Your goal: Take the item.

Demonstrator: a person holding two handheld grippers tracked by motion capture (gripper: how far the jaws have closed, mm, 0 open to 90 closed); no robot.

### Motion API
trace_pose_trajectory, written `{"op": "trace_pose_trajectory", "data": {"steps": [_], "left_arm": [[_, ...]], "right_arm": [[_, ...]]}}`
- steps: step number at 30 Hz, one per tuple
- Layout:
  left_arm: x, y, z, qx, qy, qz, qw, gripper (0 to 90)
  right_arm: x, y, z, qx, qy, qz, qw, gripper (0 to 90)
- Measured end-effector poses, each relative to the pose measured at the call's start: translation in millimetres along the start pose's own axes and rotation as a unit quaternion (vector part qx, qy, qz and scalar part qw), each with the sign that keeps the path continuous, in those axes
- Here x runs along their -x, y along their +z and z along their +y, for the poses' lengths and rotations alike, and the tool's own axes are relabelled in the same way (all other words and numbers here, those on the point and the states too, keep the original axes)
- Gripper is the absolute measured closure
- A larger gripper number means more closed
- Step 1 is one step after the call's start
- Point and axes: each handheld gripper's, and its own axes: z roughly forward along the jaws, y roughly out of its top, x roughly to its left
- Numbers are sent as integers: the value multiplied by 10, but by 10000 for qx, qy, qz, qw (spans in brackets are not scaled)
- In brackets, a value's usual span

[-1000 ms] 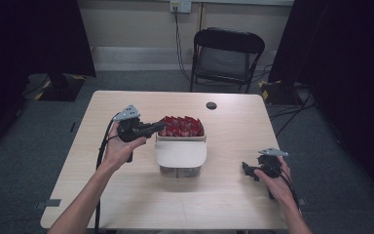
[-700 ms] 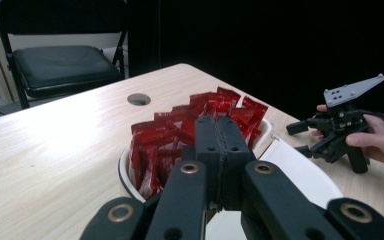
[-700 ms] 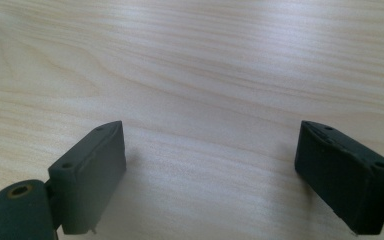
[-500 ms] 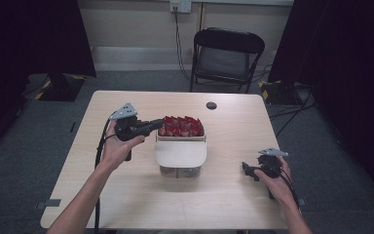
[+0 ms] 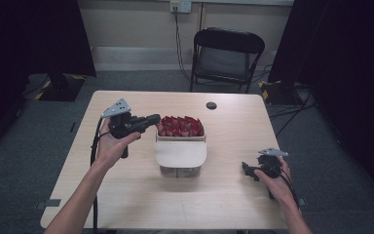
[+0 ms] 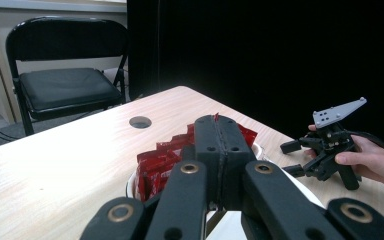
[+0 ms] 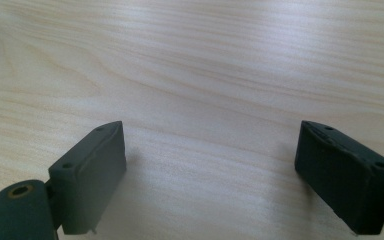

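Note:
A white tub [image 5: 180,155] stands mid-table, its far half packed with red packets [image 5: 180,126]. My left gripper [image 5: 155,119] hovers at the tub's left rim with its tips next to the packets. In the left gripper view its jaws [image 6: 219,122] are pressed flat together, and the red packets [image 6: 160,160] lie just beyond and below them. I cannot tell whether a red sliver at the tips is pinched or lies behind them. My right gripper [image 5: 246,170] rests low at the table's right front, open, and it also appears across the table [image 6: 291,158]. Between its jaws [image 7: 210,170] there is bare wood.
The light wood table [image 5: 126,195] has a dark round grommet [image 5: 211,105] near its far edge. A black folding chair [image 5: 226,53] stands behind the table. Black curtains hang on both sides. Cables trail from both grippers.
The left gripper has drifted slightly up and to the left, away from the packets. The right gripper has not moved.

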Motion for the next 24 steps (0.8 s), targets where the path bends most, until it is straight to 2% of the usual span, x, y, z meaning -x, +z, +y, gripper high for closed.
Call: {"op": "trace_pose_trajectory", "data": {"steps": [19, 24], "left_arm": [[-21, -122, 87, 221, -3, 27, 9998, 899], [-5, -149, 118, 229, 95, 37, 9997, 899]], "right_arm": [[1, 0, 0, 0, -2, 8, 10000, 123], [1, 0, 0, 0, -2, 8, 10000, 123]]}}
